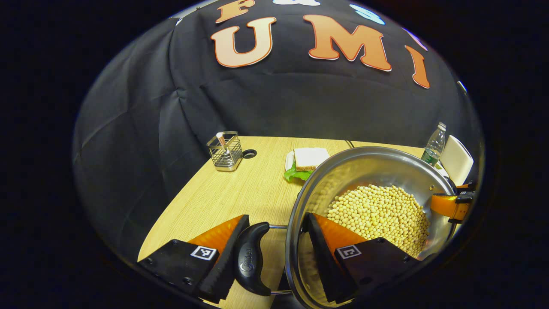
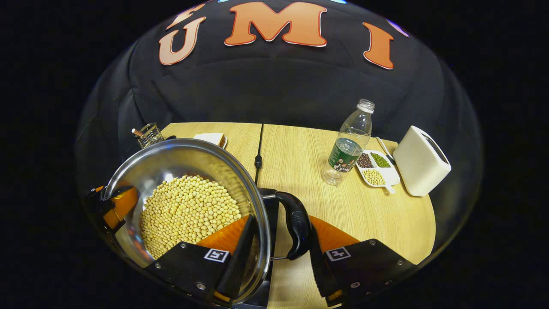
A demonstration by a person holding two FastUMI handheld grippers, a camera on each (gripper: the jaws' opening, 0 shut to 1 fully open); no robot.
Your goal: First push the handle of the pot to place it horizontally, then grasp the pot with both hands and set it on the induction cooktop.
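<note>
Your left gripper (image 1: 274,253) straddles the pot's near side handle (image 1: 251,259), one finger outside the black curved grip, the other inside the rim over the beans; the jaws stand apart, and whether both fingers press is not clear. Your right gripper (image 2: 279,253) sits the same way on the opposite handle (image 2: 295,229), one finger inside the bowl, one outside the grip, jaws apart. The pot (image 2: 163,165) is round, shiny steel with a thin rolled rim, holding smooth pale yellow beans (image 2: 188,212); its two looped handles lie on one line running across between your grippers. A dark flat surface shows under its edge in the right gripper view. Beyond lies the wood-grain table (image 2: 300,171), with a clear plastic bottle (image 2: 349,143), a white divided dish (image 2: 377,169) and a boxy white toaster (image 2: 420,161). Farther left, a sandwich (image 1: 309,159) and wire basket (image 1: 225,151).
</note>
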